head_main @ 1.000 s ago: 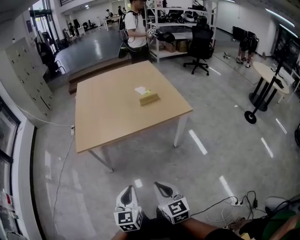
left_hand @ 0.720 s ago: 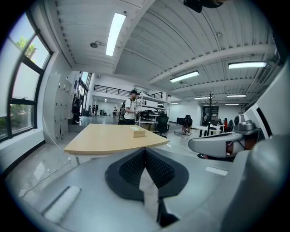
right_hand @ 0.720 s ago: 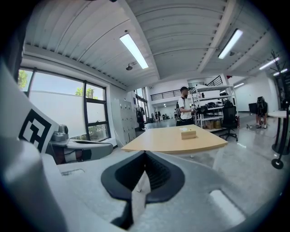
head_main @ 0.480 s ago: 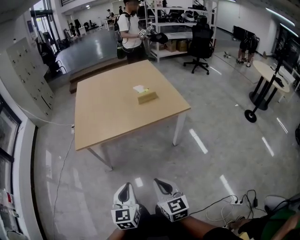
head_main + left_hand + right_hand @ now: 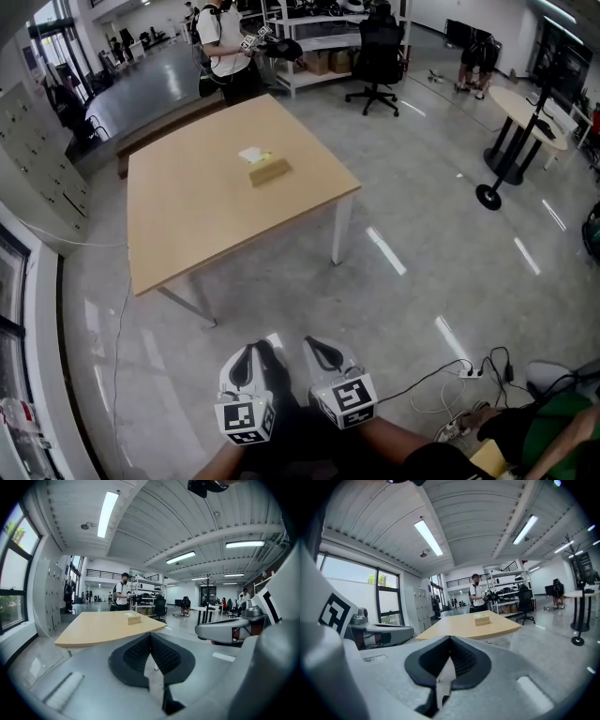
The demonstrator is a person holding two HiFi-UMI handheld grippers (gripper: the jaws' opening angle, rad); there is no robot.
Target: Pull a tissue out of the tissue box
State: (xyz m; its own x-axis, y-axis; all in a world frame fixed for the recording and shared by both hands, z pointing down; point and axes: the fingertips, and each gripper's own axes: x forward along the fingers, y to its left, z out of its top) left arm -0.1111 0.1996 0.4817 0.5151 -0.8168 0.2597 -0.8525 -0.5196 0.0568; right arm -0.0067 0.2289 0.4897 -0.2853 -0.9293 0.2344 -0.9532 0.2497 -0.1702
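Note:
A tan tissue box (image 5: 269, 172) with a white tissue (image 5: 253, 154) sticking out lies near the middle of the far half of a wooden table (image 5: 187, 234). Both grippers hang low over the floor, well short of the table. My left gripper (image 5: 247, 354) and my right gripper (image 5: 322, 349) sit side by side, each shut with nothing between the jaws. The left gripper view shows the box (image 5: 134, 618) far ahead beyond the closed jaws (image 5: 150, 641). In the right gripper view the box (image 5: 482, 619) is equally distant past the closed jaws (image 5: 450, 645).
A person (image 5: 223, 47) stands at the table's far edge holding grippers. Behind are shelving (image 5: 319, 42) and an office chair (image 5: 375, 56). A round stand table (image 5: 520, 117) is at the right, lockers (image 5: 37, 159) at the left, cables (image 5: 469, 375) on the floor nearby.
In the head view the table and box have slid up and to the left. Both grippers sit a little higher in the picture, still shut and side by side.

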